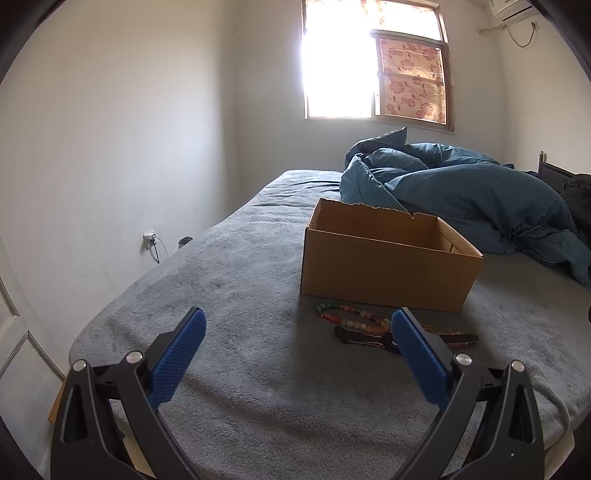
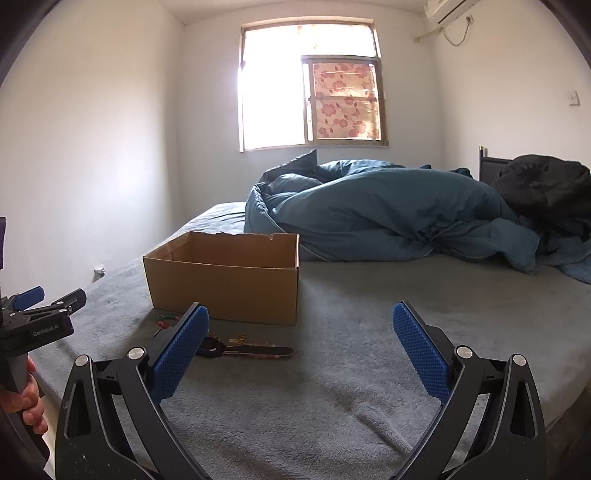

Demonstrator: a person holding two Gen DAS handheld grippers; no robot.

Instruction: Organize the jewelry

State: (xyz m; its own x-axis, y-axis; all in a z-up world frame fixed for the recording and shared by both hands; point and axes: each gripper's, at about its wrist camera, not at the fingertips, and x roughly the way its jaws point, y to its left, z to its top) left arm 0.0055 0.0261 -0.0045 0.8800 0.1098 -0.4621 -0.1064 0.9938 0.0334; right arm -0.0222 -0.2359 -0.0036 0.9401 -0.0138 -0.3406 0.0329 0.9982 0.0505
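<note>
1. Bed [image 1: 258, 369]: grey, matt, fuzzy cloth cover.
2. Box [image 1: 384, 273]: plain matt cardboard, torn rim.
3. Left tool [image 1: 298, 325]: matt black plastic, ribbed blue pads [image 1: 177, 365].
4. Bracelet [image 1: 347, 317]: glossy coloured beads.

One cardboard box [image 1: 388, 273], one bead bracelet [image 1: 351, 317], two grippers [image 1: 299, 325].

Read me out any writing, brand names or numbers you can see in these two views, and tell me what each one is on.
"GenRobot.AI": white lettering on the black body of the left gripper, seen at the left edge of the right wrist view.
No print shows on the cardboard box, in either view.
The air conditioner shows no mark that can be read.
Nothing else carries text.
</note>
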